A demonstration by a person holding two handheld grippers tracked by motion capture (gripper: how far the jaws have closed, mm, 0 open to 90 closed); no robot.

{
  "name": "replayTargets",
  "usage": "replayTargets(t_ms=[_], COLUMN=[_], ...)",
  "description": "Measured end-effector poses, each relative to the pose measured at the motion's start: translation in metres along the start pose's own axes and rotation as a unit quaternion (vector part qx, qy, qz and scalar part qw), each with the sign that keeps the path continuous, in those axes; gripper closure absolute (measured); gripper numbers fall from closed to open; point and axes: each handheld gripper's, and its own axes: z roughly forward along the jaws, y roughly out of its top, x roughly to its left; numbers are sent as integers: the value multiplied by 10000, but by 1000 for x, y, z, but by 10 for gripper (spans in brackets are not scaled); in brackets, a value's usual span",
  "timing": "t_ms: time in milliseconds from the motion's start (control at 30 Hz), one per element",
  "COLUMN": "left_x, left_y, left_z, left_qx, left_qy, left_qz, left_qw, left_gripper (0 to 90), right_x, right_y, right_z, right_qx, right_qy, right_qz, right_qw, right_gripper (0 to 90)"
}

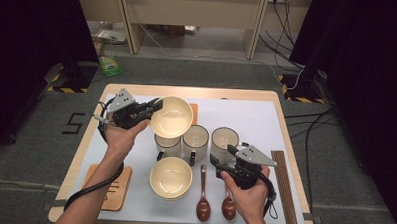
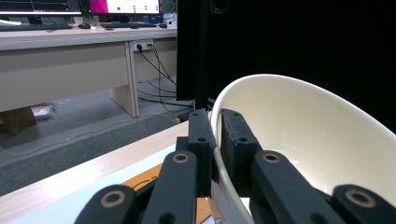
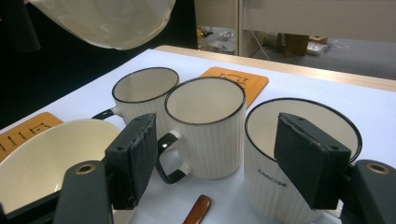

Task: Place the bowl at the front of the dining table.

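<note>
Cream bowl (image 1: 171,116) hangs tilted, pinched at its rim by left tongs (image 1: 154,106); right tongs (image 1: 224,155) spread, waiting near mugs (image 1: 196,140).

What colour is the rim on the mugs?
Black, a thin line round the top of each white ribbed mug. The right gripper view shows it best.

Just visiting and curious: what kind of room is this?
Probably a lab or office recording setup: black curtains, loose cables on the floor, office desks, and tableware on a staged table.
</note>
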Motion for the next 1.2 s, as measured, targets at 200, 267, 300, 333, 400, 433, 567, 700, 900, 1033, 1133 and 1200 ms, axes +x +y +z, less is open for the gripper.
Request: replayTargets(t_ms=[200,267,300,333,400,433,567,700,900,1033,1133,1200], left_x=[5,7,7,8,10,10,13,15,16,18,22,22], left_y=[2,3,3,4,6,6,8,9,11,13,14,14], left_z=[5,7,8,9,12,12,16,20,27,32,37,39], left_qx=[-14,-22,-28,-29,-56,-56,-61,-69,-36,-48,-33,-18], left_qy=[15,36,39,43,48,48,69,91,114,141,179,202], left_qz=[-37,-40,-47,-47,-68,-68,-74,-70,-8,-20,-12,20], left_qw=[10000,10000,10000,10000,9999,9999,9999,9999,9999,9999,9998,9998], left_gripper=[827,827,826,827,827,826,827,827,827,827,827,827], right_x=[0,0,0,-1,-1,-1,-1,-2,-3,-4,-4,-4], right_y=[0,0,0,1,1,1,1,1,1,1,1,1], right_z=[0,-1,-1,-1,-1,-2,-2,-2,-3,-3,-4,-4], right_qx=[-15,-19,-20,-26,-27,-27,-35,-71,-66,-85,-88,-78], right_qy=[-3,-1,0,-4,-4,-8,-17,4,-8,-14,-11,-13], right_qz=[-14,-15,-17,-17,-21,-6,-2,10,15,27,28,38], right_qw=[10000,10000,10000,10000,10000,10000,10000,10000,10000,10000,10000,10000], right_gripper=[306,306,306,306,306,306,306,306,306,306,306,306])
